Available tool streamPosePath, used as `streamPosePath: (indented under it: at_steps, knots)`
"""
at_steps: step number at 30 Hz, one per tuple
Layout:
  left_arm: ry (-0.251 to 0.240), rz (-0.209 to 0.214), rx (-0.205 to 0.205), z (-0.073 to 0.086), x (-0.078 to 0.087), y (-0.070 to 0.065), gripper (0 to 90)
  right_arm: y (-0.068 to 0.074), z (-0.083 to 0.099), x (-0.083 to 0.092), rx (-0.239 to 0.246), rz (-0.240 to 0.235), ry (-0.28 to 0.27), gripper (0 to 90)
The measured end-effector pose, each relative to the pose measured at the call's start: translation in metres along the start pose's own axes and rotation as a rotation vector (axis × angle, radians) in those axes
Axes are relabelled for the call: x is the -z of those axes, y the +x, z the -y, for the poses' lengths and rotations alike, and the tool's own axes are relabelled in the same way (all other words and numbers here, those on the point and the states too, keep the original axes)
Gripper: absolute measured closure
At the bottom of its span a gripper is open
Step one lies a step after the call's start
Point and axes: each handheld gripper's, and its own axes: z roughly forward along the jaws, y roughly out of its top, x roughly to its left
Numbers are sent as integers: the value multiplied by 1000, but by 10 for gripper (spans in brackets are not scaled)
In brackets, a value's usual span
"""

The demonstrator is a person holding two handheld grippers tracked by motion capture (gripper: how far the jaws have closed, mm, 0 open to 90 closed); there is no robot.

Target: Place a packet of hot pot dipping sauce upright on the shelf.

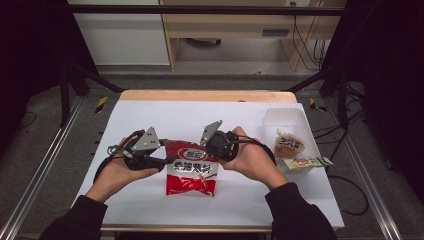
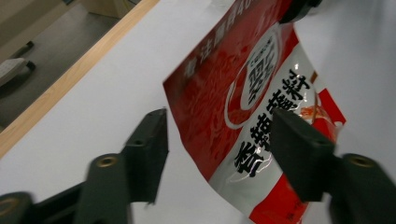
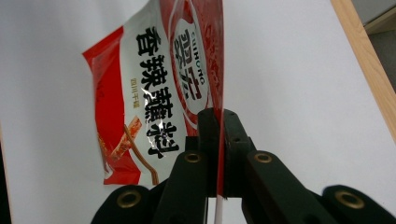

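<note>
A red and white seasoning packet [image 1: 192, 172] hangs lifted over the white table cover [image 1: 165, 112], between the two hand-held grippers. My right gripper [image 1: 212, 150] is shut on the packet's upper right edge; in the right gripper view its jaws [image 3: 218, 114] pinch the thin edge and the packet [image 3: 154, 88] hangs away to the left. My left gripper [image 1: 167, 161] is at the packet's left side. In the left gripper view its jaws [image 2: 218, 126] stand apart, open, with the packet's [image 2: 261, 93] corner between them and untouched by the pads.
A clear plastic container [image 1: 286, 120] sits at the table's right rear. In front of it lie a small brown snack pack [image 1: 289, 145] and a pale flat sachet [image 1: 307, 162]. The wooden table edge [image 1: 205, 95] runs along the far side.
</note>
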Motion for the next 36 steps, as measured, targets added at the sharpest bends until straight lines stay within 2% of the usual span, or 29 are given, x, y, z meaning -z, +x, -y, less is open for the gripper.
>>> streamPosePath:
  at_steps: [2, 8, 16, 22, 25, 28, 32, 35, 36]
  knots:
    - [-16, -8, 32, 4, 1, 2, 271, -2, -1, 3, 3, 2, -3, 899]
    - [-42, -45, 98, 16, 8, 4, 154, -4, -4, 16, 6, 9, -28, 900]
    - [-25, -73, 156, 43, 12, 2, 134, -9, -11, 34, 27, 27, -40, 900]
    - [-28, -95, 239, 75, 11, -1, 120, -18, -13, 42, 36, 50, -38, 900]
    - [0, -116, 258, 93, 8, -6, 115, -25, -13, 45, 36, 60, -43, 900]
    - [20, -145, 265, 107, 9, -10, 115, -31, -13, 51, 35, 91, -52, 900]
    - [3, -179, 298, 118, 16, -8, 107, -39, -12, 62, 15, 121, -73, 900]
    - [2, -231, 322, 126, 20, -9, 93, -43, -11, 69, 10, 123, -100, 900]
    - [5, -229, 325, 128, 20, -9, 88, -45, -11, 71, 9, 123, -108, 900]
